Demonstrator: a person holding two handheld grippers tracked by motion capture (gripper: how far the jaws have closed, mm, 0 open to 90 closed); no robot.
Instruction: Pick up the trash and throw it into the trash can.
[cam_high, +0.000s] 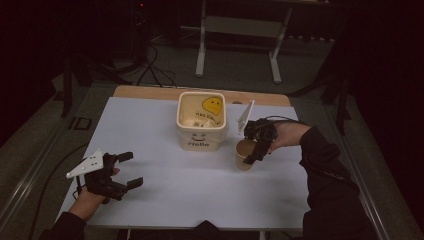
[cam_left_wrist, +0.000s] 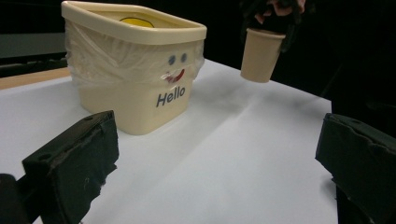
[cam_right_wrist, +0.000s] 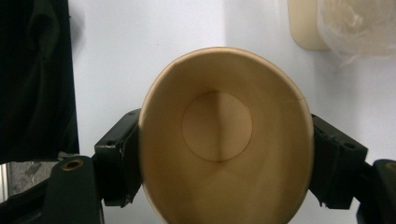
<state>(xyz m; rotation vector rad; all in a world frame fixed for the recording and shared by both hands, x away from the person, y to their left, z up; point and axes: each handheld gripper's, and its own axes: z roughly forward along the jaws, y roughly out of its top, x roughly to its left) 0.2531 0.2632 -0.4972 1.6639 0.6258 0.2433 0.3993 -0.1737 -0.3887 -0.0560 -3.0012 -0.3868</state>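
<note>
Paper cup clamped between jaws of right gripper, pads pressed on both sides, rim squeezed oval. Empty inside. Lifted clear of the white table in the left gripper view, hanging just right of the cream bin with its plastic liner. Pick-up judged done; carrying over the bin and letting go apparently left, if the bin is the goal. Left gripper idle near the table's front left, jaws wide apart, holding nothing.
</note>
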